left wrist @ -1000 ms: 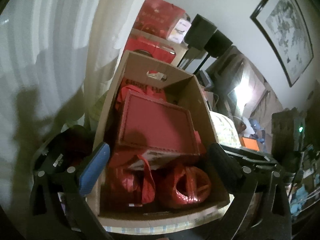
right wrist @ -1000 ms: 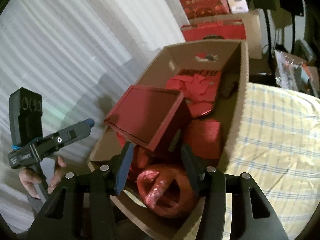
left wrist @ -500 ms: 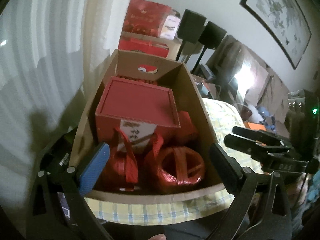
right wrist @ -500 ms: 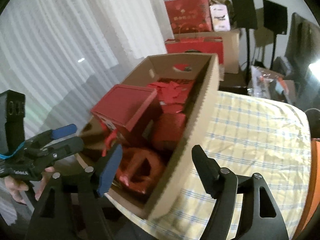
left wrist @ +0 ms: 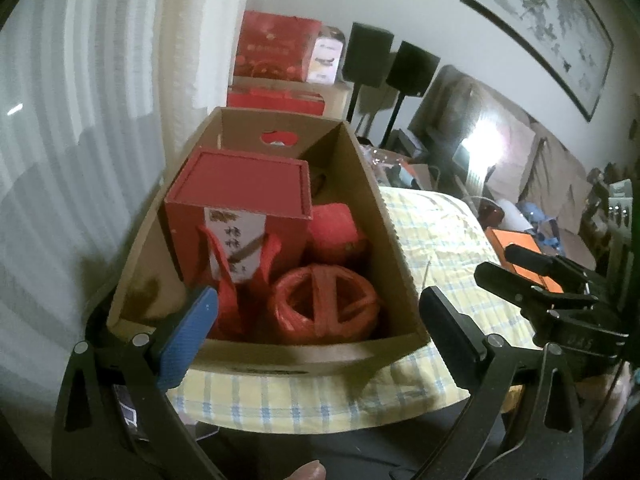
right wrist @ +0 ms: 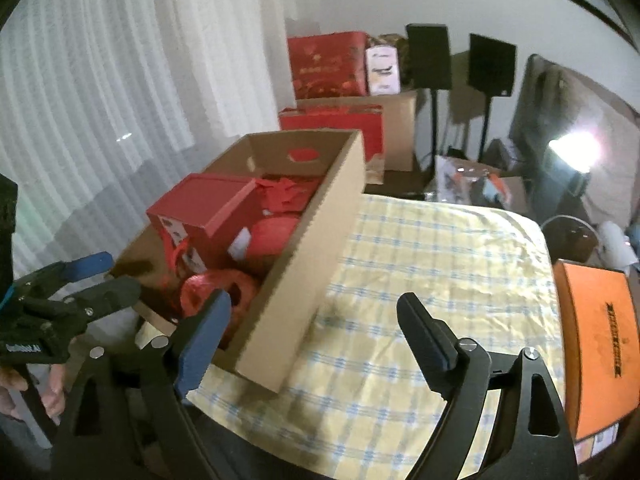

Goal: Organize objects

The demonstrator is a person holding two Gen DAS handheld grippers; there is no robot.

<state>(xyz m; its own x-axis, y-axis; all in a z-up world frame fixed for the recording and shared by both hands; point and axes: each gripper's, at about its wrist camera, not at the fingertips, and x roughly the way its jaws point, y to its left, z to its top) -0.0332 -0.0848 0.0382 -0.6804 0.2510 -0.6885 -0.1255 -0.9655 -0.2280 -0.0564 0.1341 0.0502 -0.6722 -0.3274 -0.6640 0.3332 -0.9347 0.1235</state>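
My room is dim. Soft light comes through the curtain [right wrist: 100,92]. A lamp [right wrist: 574,152] glares white. The box [left wrist: 392,216] throws a dark shadow inside. Everything looks a bit fuzzy, and the edges bend round and go black.

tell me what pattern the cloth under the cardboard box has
Pale yellow cloth with blue checks, clearest in the right wrist view.

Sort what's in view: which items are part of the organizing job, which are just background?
Job:
cardboard box
red gift box inside it
red woven basket inside it
orange box on the checked cloth, possibly next
left gripper and right gripper, both open, empty

Background:
speakers
framed picture
curtain
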